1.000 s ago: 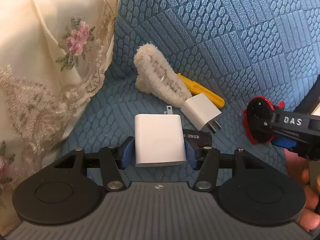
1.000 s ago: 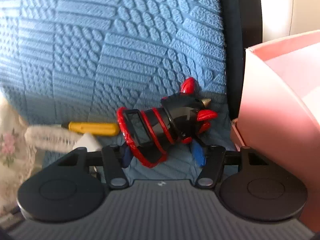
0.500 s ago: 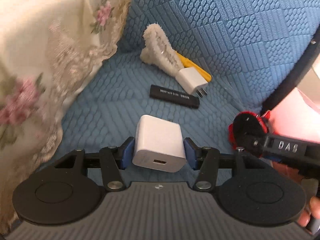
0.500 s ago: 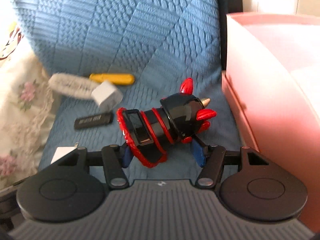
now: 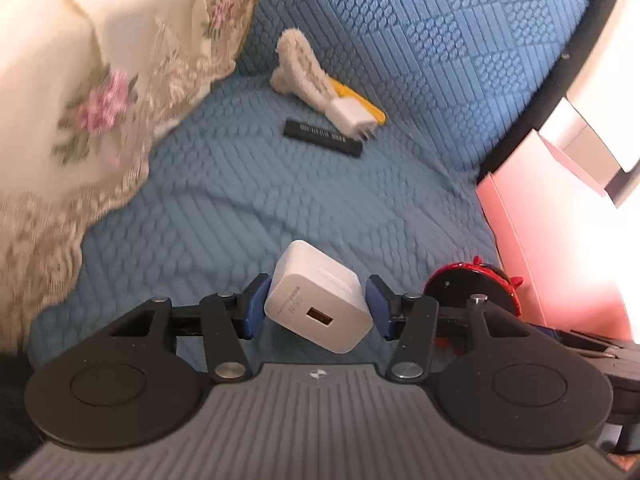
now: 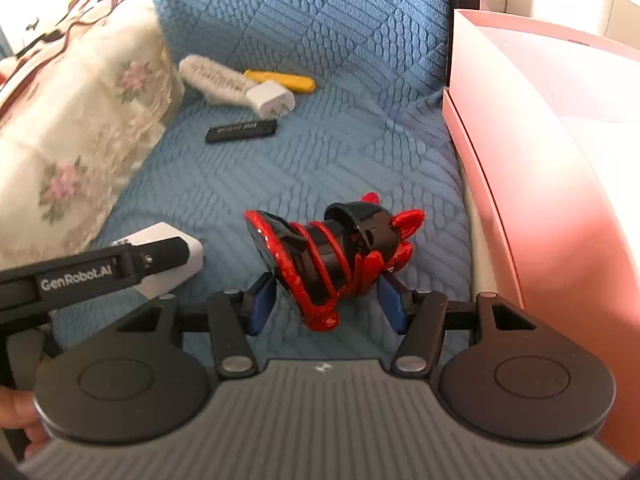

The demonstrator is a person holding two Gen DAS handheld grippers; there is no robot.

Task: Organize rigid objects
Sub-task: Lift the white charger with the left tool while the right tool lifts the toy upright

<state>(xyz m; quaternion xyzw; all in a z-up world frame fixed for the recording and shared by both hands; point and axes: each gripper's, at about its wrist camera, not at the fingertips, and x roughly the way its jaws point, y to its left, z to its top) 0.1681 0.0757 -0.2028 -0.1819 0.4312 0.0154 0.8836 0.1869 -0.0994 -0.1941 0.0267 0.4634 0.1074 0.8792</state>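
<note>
My left gripper [image 5: 316, 307] is shut on a white USB charger block [image 5: 320, 298], tilted, above the blue sofa seat. My right gripper [image 6: 326, 300] is shut on a black and red spiked toy [image 6: 336, 254], also above the seat; the toy shows at the right in the left wrist view [image 5: 472, 284]. The charger and the left gripper show at the left in the right wrist view [image 6: 168, 260]. At the back of the seat lie a black stick [image 5: 323, 137], a small white plug [image 5: 352, 117], a yellow tool [image 5: 362, 105] and a fluffy white brush [image 5: 298, 68].
A pink box [image 6: 552, 152] stands at the right edge of the seat, also in the left wrist view [image 5: 560, 232]. A floral cream pillow [image 5: 92, 92] lies at the left. The blue quilted backrest [image 6: 320, 12] rises behind the items.
Both grippers have pulled back and up from the back of the seat with their objects. The charger has tilted in the left jaws. The pink box now shows larger at the right.
</note>
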